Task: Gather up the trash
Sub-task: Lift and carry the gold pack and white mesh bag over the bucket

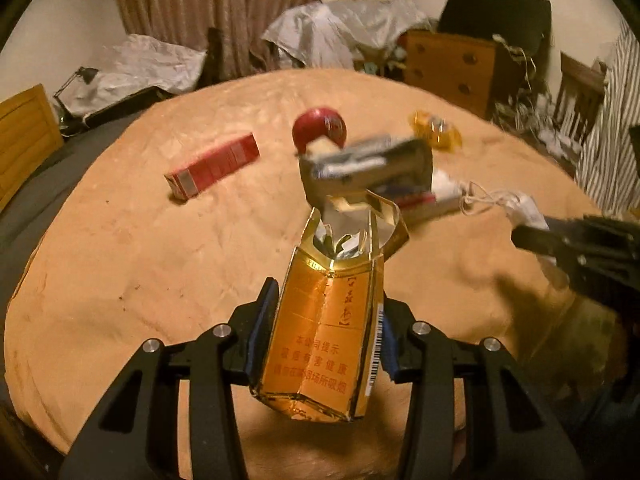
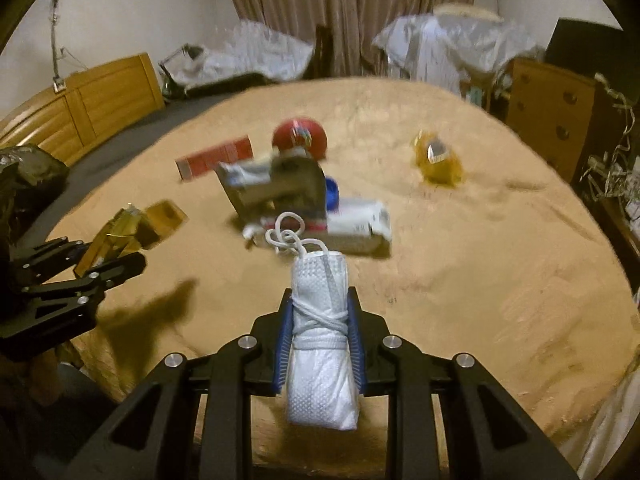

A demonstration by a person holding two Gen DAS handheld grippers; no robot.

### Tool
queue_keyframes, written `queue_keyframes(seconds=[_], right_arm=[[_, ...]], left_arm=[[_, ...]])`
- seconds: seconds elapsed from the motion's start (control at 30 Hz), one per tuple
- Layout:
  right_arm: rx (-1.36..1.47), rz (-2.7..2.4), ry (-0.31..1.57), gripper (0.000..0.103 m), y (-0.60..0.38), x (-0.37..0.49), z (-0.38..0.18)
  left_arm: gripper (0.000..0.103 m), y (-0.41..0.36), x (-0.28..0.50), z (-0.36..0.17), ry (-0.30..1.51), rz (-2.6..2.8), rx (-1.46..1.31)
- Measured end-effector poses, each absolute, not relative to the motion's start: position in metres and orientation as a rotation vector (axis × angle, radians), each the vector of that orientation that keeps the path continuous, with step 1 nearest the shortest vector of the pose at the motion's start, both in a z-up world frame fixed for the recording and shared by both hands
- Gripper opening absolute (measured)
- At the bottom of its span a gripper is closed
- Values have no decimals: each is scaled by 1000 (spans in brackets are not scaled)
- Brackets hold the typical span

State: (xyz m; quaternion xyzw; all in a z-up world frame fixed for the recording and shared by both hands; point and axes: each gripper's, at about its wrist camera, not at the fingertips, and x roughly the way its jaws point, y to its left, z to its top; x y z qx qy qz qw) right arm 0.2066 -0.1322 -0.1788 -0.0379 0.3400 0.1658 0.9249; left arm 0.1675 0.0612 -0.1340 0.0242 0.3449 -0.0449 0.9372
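My left gripper (image 1: 328, 316) is shut on a torn gold cigarette pack (image 1: 324, 332) and holds it above the tan blanket (image 1: 120, 240); the pack also shows in the right wrist view (image 2: 132, 232). My right gripper (image 2: 320, 328) is shut on a rolled white face mask (image 2: 320, 340) wound with its ear loops. Loose trash lies ahead: a red cigarette carton (image 1: 212, 168), a red round object (image 1: 318, 130), a grey open box (image 2: 276, 188), a white flat box (image 2: 352, 224) and a yellow wrapper (image 2: 438, 160).
A black plastic bag (image 2: 28, 176) sits at the left edge of the right wrist view. Wooden furniture (image 2: 548, 116), a wooden headboard (image 2: 92, 108), curtains and sheet-covered heaps surround the bed.
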Motion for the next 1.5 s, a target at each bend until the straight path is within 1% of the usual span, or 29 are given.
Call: queue_keyframes(seconds=[0.13, 0.37, 0.53, 0.7, 1.1, 1.5], right_arm=[[-70, 333, 600, 26, -133, 187, -151], [-17, 310, 465, 26, -136, 158, -110], [-31, 267, 385, 26, -134, 135, -92], [-34, 248, 361, 26, -134, 123, -87], [-35, 244, 366, 26, -133, 116, -85], [-28, 197, 380, 26, -178, 97, -72]], left_arm=[[43, 56, 162, -112, 644, -58, 28], [43, 40, 140, -65, 476, 56, 25], [43, 31, 132, -52, 425, 125, 12], [43, 23, 130, -48, 403, 155, 13], [43, 17, 135, -48, 428, 136, 28], [43, -7, 146, -46, 440, 69, 52]])
